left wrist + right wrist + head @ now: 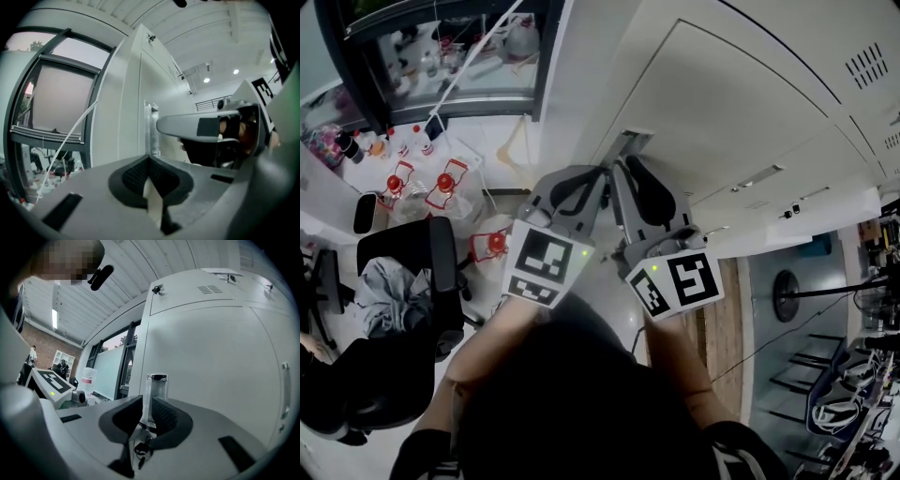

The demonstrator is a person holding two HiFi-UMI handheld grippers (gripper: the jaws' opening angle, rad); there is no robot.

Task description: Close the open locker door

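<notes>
Locker door [211, 380]: the white panel that fills the right of the right gripper view. In the head view it lies almost in line with the neighbouring locker fronts, so it is judged close to shut. Whether the latch has caught cannot be told.
Handle [156, 387]: an upright pale bar with a dark cap at the door's left edge, directly ahead of both grippers.
Keys [140, 448]: a small bunch hanging below the handle, seen through the gap between the right jaws.
Right gripper [146, 401]: the jaws are partly spread and sit astride the handle. The pads flank it without a plain squeeze, so the hold is judged loose.
Left gripper [149, 158]: the pads are pressed together at the tip with nothing between them. It points level at the door edge [151, 126], just beside the right gripper.
Step in hand: judged to be the end of the closing push.
Risk, rebound: with so slack a hold, the handle could slip free before the latch seats and the door could swing ajar.
Risk, snag: the hanging keys lie in the jaw gap, so a sideways withdrawal could catch them and drag the door open.
Risk, pinch: the left tip is near the door edge and could be trapped against the frame.
</notes>
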